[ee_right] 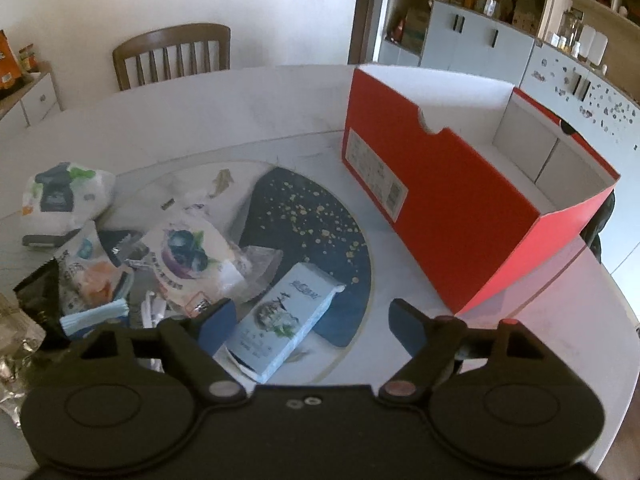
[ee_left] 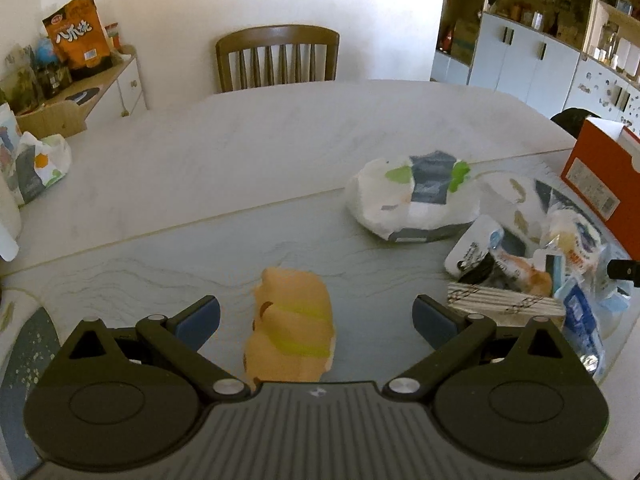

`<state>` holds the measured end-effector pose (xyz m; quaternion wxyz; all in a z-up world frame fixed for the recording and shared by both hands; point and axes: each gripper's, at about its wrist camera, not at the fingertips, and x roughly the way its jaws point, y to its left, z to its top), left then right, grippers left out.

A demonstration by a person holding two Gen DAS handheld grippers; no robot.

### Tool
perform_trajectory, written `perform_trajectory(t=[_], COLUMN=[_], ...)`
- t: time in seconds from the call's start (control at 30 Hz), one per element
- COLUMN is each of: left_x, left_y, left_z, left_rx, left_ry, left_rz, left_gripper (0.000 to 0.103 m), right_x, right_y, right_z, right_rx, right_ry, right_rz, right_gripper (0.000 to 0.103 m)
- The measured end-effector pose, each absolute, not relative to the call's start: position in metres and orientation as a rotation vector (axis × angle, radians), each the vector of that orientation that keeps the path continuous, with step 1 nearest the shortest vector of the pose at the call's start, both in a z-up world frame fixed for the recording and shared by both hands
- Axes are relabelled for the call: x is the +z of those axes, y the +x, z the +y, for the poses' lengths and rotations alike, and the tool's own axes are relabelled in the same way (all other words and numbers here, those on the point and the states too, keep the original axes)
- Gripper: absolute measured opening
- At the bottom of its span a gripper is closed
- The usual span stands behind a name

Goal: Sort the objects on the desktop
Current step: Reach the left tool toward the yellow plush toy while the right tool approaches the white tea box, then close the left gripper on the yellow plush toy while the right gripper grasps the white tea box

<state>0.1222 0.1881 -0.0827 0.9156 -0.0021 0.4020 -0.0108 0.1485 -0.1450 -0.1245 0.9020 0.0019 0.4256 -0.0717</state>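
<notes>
Both tools, left tool (ee_left: 316,320) and right tool (ee_right: 310,326), hang spread, pinching nothing. Red box (ee_right: 452,216) stands empty; packets (ee_right: 192,256) still litter the desk (ee_left: 240,152).

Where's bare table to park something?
Free: the pale tabletop between the chair and the tissue pack, and the strip right of the orange packet. Crowded: the snack pile left of the red box.
</notes>
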Motion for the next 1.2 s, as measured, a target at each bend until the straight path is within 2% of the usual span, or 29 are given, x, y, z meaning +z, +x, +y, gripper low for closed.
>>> perform_trajectory(t=[0.23, 0.53, 0.6, 0.77, 0.87, 1.13, 1.2], left_x=[-0.09, -0.099, -0.102, -0.106, -0.106, -0.103, -0.101], left_y=[0.125, 0.128, 0.129, 0.128, 0.128, 0.127, 0.126], left_z=[0.197, 0.2, 0.2, 0.199, 0.198, 0.2, 0.2], left_rx=[-0.006, -0.009, -0.01, -0.015, -0.01, -0.003, -0.006], left_ry=[-0.014, -0.017, -0.016, -0.011, -0.007, -0.014, -0.017], left_rz=[0.837, 0.862, 0.869, 0.88, 0.878, 0.875, 0.876], left_gripper=[0.097, 0.079, 0.07, 0.058, 0.051, 0.047, 0.046], right_x=[-0.128, -0.136, -0.136, -0.135, -0.133, -0.128, -0.127], right_y=[0.153, 0.158, 0.157, 0.157, 0.157, 0.154, 0.152], right_z=[-0.15, -0.161, -0.162, -0.159, -0.158, -0.16, -0.161], right_rx=[-0.162, -0.185, -0.183, -0.159, -0.152, -0.154, -0.153], right_ry=[-0.005, 0.011, 0.021, 0.019, 0.023, 0.029, 0.026], right_rz=[0.892, 0.914, 0.917, 0.918, 0.917, 0.919, 0.917], right_gripper=[0.074, 0.068, 0.067, 0.056, 0.045, 0.031, 0.031])
